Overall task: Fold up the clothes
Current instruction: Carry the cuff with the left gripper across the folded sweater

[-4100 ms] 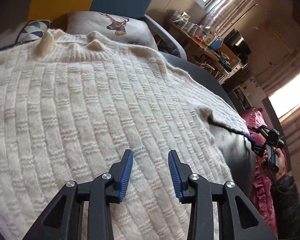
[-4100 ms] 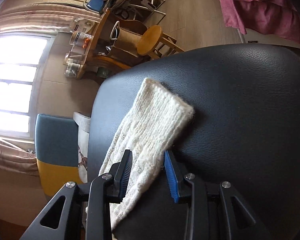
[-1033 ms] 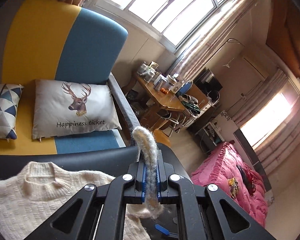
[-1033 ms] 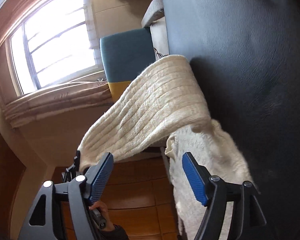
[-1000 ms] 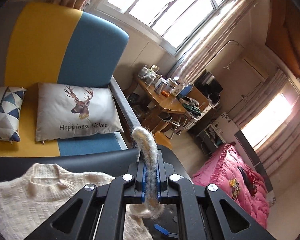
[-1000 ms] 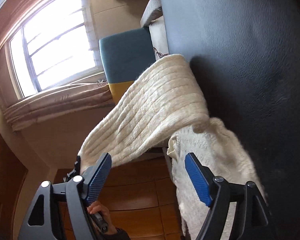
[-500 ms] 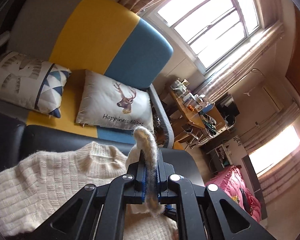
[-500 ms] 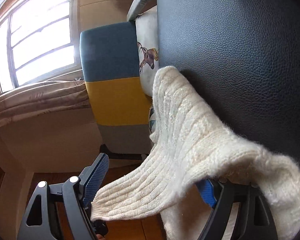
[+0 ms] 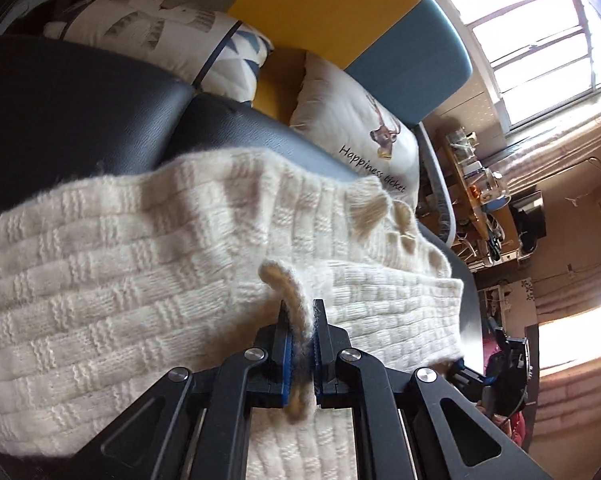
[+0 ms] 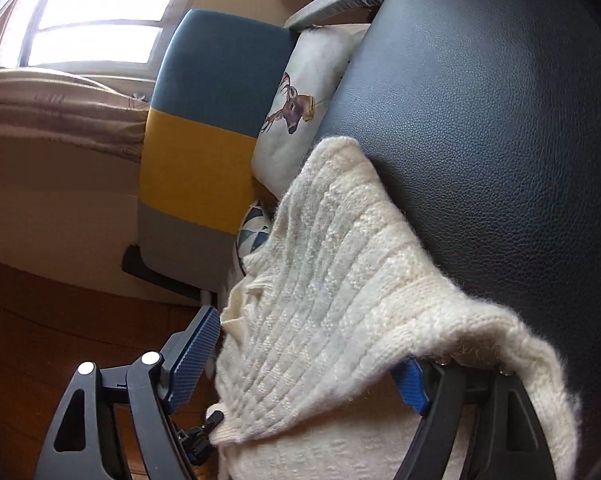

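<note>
A cream knitted sweater [image 9: 120, 272] lies spread on a black leather surface [image 9: 80, 96]. My left gripper [image 9: 300, 344] is shut on the sleeve cuff [image 9: 288, 292], low over the sweater's body, and the sleeve [image 9: 400, 308] is folded across toward the collar side. In the right wrist view my right gripper [image 10: 304, 368] stands wide open. The folded sleeve [image 10: 332, 280] runs between its fingers and drapes over the right finger [image 10: 412, 384]. The right gripper [image 9: 500, 356] also shows at the sweater's right edge in the left wrist view.
A yellow, blue and grey sofa [image 10: 204, 120] stands behind the leather surface [image 10: 500, 120], with a deer pillow [image 9: 360, 128] and a triangle-patterned pillow [image 9: 160, 28] on it. A cluttered wooden desk [image 9: 472, 192] is at the right by the window.
My left gripper has carried the cuff from up in the air down and across onto the sweater's body. The right gripper stayed open, and the sleeve came to rest over its finger.
</note>
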### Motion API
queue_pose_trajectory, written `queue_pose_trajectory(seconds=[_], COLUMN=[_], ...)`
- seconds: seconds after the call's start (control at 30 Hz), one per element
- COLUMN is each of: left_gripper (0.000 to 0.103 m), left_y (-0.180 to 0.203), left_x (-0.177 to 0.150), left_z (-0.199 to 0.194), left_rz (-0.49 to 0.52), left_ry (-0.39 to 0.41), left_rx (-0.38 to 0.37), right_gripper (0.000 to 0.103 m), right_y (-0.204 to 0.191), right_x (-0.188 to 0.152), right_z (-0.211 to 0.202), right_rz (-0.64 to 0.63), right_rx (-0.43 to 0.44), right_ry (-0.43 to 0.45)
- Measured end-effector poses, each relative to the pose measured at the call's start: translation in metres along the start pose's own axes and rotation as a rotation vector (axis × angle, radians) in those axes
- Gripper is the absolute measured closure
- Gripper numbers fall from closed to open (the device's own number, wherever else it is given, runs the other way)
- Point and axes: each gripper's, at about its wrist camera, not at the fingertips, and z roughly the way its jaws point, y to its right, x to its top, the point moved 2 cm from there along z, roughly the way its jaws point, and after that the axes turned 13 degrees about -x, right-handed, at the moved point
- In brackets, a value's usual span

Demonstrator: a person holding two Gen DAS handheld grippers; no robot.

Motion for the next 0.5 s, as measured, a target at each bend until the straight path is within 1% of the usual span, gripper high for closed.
queue_pose_trajectory(seconds=[0.03, 0.07, 0.1, 0.2, 0.23, 0.3, 0.33, 0.43, 0.5], left_gripper=[0.096, 0.095, 0.095, 0.095, 0.095, 0.095, 0.095, 0.095, 0.094], left_y=[-0.006, -0.010, -0.011, -0.010, -0.009, -0.008, -0.008, -0.006, -0.005], left_x=[-0.002, -0.003, -0.002, 0.001, 0.002, 0.004, 0.005, 0.008, 0.010], left_z=[0.002, 0.004, 0.004, 0.005, 0.005, 0.006, 0.006, 0.006, 0.007], left_rz=[-0.004, -0.006, -0.003, 0.013, 0.018, 0.029, 0.034, 0.050, 0.060], left_ry=[-0.003, -0.006, -0.005, 0.003, 0.006, 0.011, 0.014, 0.022, 0.028], left_rx=[0.007, 0.013, 0.018, 0.034, 0.040, 0.050, 0.056, 0.072, 0.083], right_gripper=[0.029, 0.031, 0.032, 0.033, 0.033, 0.038, 0.042, 0.045, 0.045], right_y=[0.002, 0.002, 0.003, -0.002, -0.002, -0.002, -0.001, 0.003, 0.006], right_x=[-0.002, -0.003, -0.004, -0.007, -0.009, -0.014, -0.015, -0.020, -0.020], right_z=[0.000, 0.000, -0.001, -0.010, -0.011, -0.006, -0.007, -0.009, -0.011], right_rz=[-0.016, -0.027, -0.041, -0.129, -0.153, -0.196, -0.208, -0.240, -0.224], right_rx=[-0.027, -0.037, -0.049, -0.108, -0.119, -0.159, -0.166, -0.186, -0.170], right_ry=[-0.001, -0.001, 0.001, 0.059, 0.065, 0.045, 0.045, 0.045, 0.028])
